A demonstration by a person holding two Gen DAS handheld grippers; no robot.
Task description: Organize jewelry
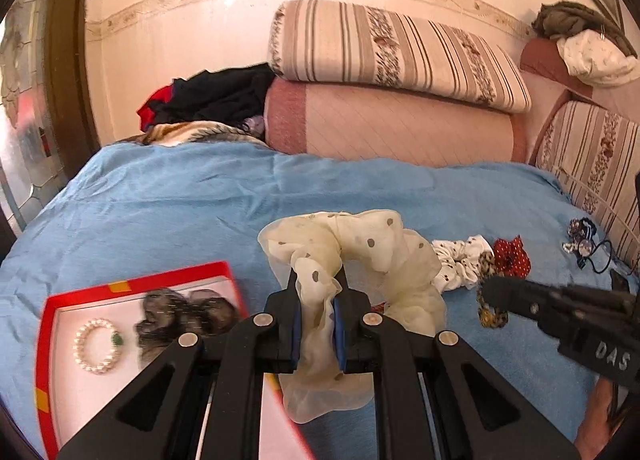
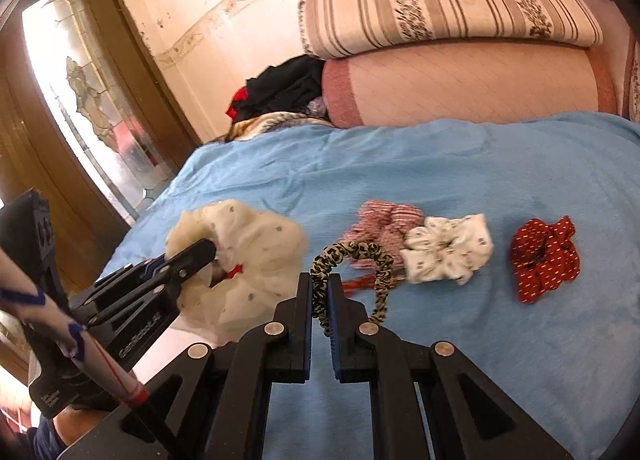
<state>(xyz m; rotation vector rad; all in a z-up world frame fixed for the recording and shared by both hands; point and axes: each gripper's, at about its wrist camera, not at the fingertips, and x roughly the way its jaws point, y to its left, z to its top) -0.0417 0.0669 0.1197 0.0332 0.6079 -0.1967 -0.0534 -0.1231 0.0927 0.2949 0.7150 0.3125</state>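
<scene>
My left gripper [image 1: 318, 284] is shut on a large cream dotted scrunchie [image 1: 360, 252] and holds it above the blue bed, just right of a red-rimmed box [image 1: 132, 280]. The box holds a pearl bracelet [image 1: 98, 346] and a dark scrunchie [image 1: 184, 316]. My right gripper [image 2: 320, 284] is shut on a thin leopard-print scrunchie [image 2: 360, 256]. In the right wrist view the left gripper [image 2: 208, 250] and the cream scrunchie [image 2: 248, 260] show at the left.
On the blue blanket [image 2: 440, 164] lie a white scrunchie [image 2: 448, 248], a red dotted one [image 2: 544, 256] and a red-striped one [image 2: 384, 220]. Dark hair ties [image 1: 584, 236] lie at the far right. Pillows [image 1: 392, 56] and clothes [image 1: 216, 96] line the wall.
</scene>
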